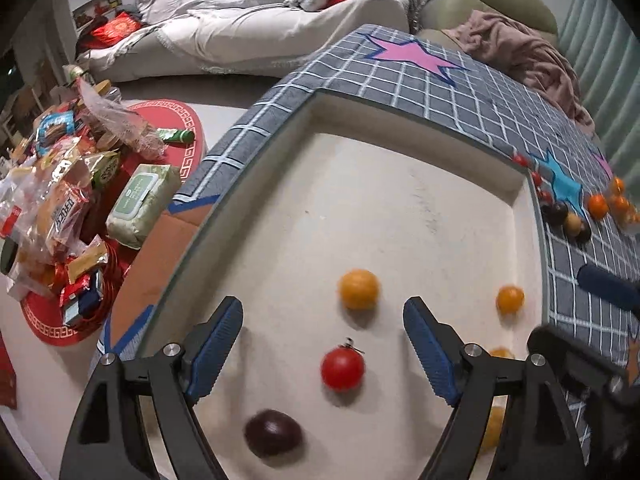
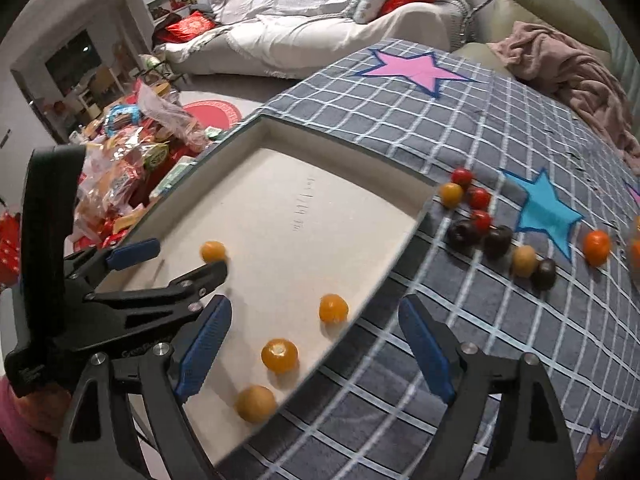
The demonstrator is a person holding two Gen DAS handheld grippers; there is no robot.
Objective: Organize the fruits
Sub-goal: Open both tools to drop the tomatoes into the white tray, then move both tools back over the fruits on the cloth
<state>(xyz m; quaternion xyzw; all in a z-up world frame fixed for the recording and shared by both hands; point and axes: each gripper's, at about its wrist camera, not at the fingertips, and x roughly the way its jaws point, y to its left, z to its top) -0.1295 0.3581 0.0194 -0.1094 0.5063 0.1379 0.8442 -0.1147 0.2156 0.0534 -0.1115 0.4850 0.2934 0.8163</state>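
Observation:
A white tray (image 1: pixel 400 208) lies on a grey checked cloth with stars. In the left wrist view my left gripper (image 1: pixel 323 312) is open and empty above the tray; a red tomato (image 1: pixel 342 368) lies between its fingers, a dark plum (image 1: pixel 273 433) nearer, an orange fruit (image 1: pixel 359 289) and a smaller one (image 1: pixel 509 299) beyond. My right gripper (image 2: pixel 316 312) is open and empty over the tray's right edge (image 2: pixel 384 280), with three orange fruits (image 2: pixel 279 355) below it. Loose red, dark and orange fruits (image 2: pixel 480 220) lie on the cloth to the right.
Snack bags and a wipes pack (image 1: pixel 142 204) crowd a red mat on the floor to the left. A sofa with blankets (image 1: pixel 248 20) stands behind. A pink blanket (image 2: pixel 568 64) lies at the far right. The left gripper shows at the left of the right wrist view (image 2: pixel 132 264).

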